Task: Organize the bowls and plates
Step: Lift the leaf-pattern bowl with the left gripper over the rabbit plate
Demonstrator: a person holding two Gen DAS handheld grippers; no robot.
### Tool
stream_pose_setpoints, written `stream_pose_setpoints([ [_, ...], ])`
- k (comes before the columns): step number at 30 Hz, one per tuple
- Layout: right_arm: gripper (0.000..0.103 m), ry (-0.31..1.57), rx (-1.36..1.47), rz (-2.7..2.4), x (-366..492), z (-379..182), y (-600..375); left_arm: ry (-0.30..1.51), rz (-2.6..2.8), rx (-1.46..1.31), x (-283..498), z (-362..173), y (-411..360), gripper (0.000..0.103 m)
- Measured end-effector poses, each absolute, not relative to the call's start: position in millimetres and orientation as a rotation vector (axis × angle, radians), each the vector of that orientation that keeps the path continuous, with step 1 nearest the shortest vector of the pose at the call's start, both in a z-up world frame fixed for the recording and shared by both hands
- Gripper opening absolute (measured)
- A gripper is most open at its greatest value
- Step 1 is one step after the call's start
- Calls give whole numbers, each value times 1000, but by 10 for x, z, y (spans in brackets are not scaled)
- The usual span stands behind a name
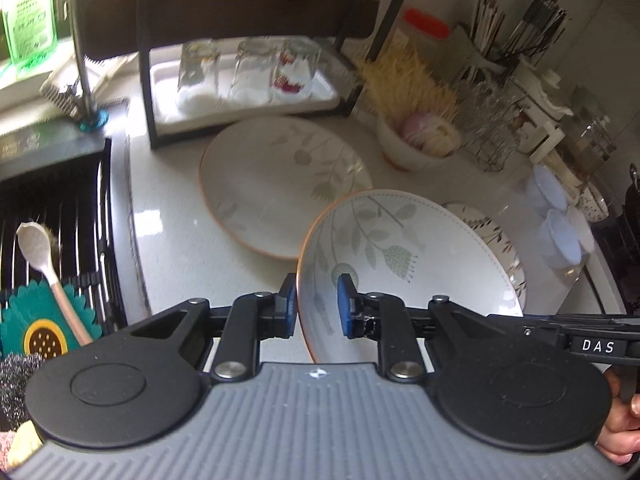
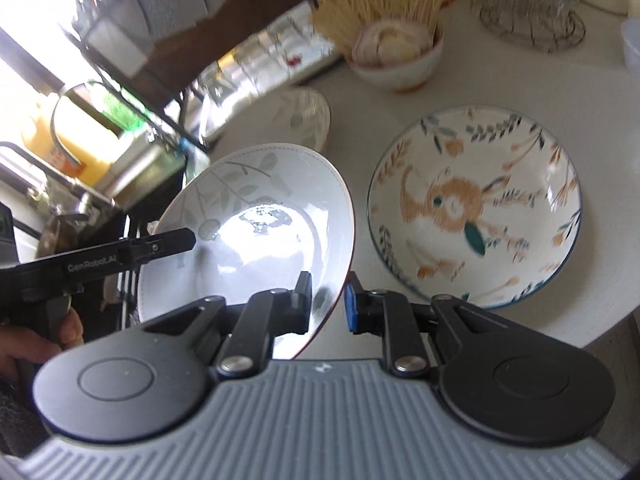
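Holding one leaf bowl (image 1: 404,256) tilted above the bench (image 1: 176,216), both claws, left (image 1: 318,306) and right (image 2: 329,303), clench its rim; next move probably needs lowering onto the plate (image 1: 276,184).

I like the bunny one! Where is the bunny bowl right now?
The bunny bowl sits flat on the white counter in the right wrist view, right of the tilted leaf bowl that both grippers hold, with the small bowl behind it.
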State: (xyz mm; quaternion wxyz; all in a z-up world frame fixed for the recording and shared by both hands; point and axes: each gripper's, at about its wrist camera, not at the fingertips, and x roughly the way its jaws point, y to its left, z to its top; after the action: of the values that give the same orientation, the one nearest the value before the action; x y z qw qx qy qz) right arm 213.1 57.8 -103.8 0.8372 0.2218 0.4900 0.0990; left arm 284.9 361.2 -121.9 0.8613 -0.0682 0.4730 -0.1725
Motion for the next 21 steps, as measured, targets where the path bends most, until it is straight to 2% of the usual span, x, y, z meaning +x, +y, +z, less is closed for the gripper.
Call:
stream_pose_setpoints([
  [10,20,933,461,229,2180,-746,96,915,-376,-130,3013,-761,3089,24],
  [21,20,900,458,193,2277,-799,-680,983,-392,-152,3157,-938,2309,24],
])
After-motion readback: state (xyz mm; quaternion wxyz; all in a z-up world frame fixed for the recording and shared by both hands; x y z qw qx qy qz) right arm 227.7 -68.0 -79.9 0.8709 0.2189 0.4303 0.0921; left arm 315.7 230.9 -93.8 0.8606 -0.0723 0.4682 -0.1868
